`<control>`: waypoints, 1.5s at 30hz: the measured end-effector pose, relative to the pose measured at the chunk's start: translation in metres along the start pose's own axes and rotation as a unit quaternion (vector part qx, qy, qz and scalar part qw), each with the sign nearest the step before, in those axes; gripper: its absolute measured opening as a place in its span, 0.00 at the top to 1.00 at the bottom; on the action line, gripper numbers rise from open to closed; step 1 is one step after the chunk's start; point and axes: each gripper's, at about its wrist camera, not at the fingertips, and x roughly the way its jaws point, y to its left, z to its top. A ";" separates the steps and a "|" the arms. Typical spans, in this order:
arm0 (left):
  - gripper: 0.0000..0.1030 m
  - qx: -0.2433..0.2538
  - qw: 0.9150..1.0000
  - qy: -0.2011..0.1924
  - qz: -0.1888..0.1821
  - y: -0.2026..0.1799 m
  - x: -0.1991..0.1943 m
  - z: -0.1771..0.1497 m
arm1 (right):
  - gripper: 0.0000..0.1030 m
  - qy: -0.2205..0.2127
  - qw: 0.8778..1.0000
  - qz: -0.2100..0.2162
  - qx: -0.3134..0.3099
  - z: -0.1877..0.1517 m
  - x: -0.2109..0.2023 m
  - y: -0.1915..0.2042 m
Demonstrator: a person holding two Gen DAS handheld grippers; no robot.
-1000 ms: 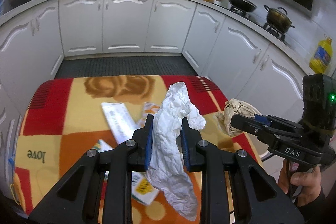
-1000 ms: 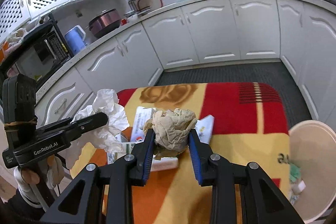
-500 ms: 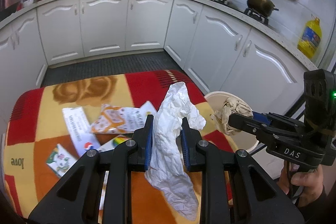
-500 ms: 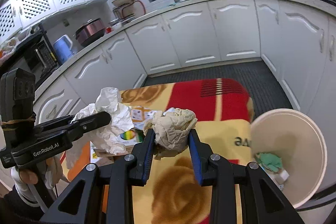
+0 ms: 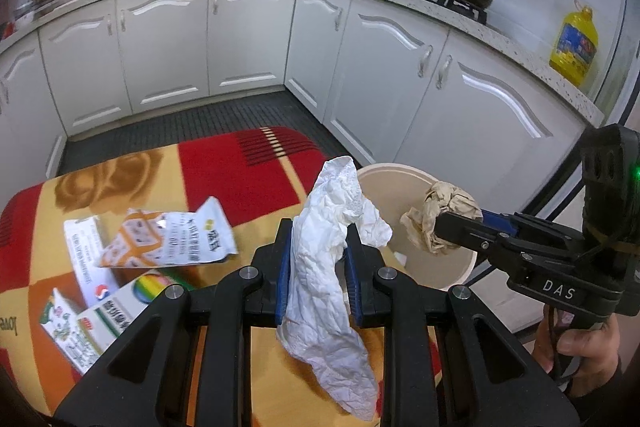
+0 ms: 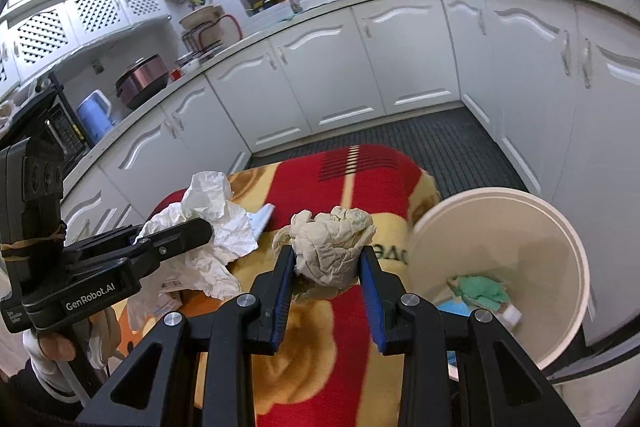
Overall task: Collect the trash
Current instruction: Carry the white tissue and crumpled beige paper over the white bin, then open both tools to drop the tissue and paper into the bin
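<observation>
Beside table: bin holds green scrap, maybe more | left claw pinching white paper | right claw pinching brown wad

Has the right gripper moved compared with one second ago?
Yes. The right gripper, holding the brown paper ball, moved off the blanket and over the bin.

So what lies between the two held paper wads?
In the right wrist view, only bare blanket and a wrapper corner separate the white paper from the brown paper ball.
</observation>
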 end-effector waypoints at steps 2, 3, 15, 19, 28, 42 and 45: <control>0.80 0.003 1.000 0.003 -0.003 -0.007 0.005 0.001 | 0.70 -0.001 1.000 -0.004 0.006 -0.001 -0.003 -0.007; 0.80 0.005 1.000 0.005 -0.004 -0.010 0.008 0.001 | 0.70 -0.002 1.000 -0.005 0.010 -0.002 -0.004 -0.010; 0.80 0.019 0.999 0.021 -0.020 -0.037 0.039 0.003 | 0.70 0.001 0.999 -0.027 0.041 -0.013 -0.011 -0.047; 0.79 0.020 0.999 0.030 -0.029 -0.044 0.051 0.003 | 0.70 0.005 0.998 -0.037 0.049 -0.018 -0.010 -0.056; 0.79 0.019 0.998 0.050 -0.043 -0.059 0.080 0.004 | 0.70 0.021 0.996 -0.051 0.076 -0.029 -0.004 -0.084; 0.79 0.018 0.996 0.070 -0.046 -0.070 0.119 0.002 | 0.70 0.041 0.991 -0.068 0.104 -0.039 0.011 -0.117; 0.79 0.015 0.996 0.072 -0.045 -0.072 0.126 0.002 | 0.70 0.044 0.990 -0.072 0.110 -0.040 0.014 -0.121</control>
